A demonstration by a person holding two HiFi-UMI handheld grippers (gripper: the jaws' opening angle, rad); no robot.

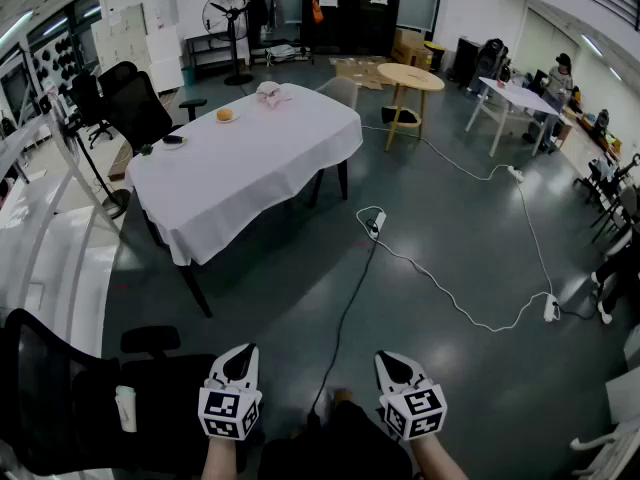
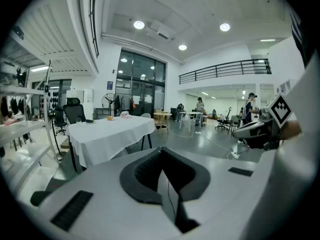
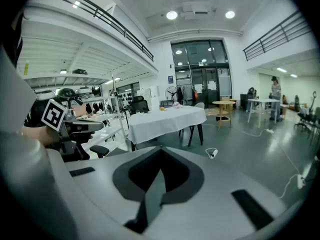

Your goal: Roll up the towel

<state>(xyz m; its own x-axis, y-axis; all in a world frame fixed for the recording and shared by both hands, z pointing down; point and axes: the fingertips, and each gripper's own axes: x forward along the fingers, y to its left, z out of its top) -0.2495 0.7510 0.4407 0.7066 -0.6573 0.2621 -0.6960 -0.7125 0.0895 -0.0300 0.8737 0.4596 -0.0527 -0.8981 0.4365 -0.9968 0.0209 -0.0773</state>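
Currently both tools are idle: left gripper (image 1: pixel 238 365) and right gripper (image 1: pixel 398 368) sit at the bottom of the head view, jaws fully together with nothing between them. A black chair (image 1: pixel 60 398) at lower left is just beside the left one, and a black cable (image 1: pixel 348 308) crosses the floor ahead. The table (image 1: pixel 250 173) is upper left, well apart. The pink bundle at its far end looks like the towel (image 1: pixel 271 92).

Risks:
- Snagging the cable or chair on the walk over.
- Arriving with closed jaws and shoving the towel.
- Knocking the orange thing (image 1: pixel 225 115) near it.
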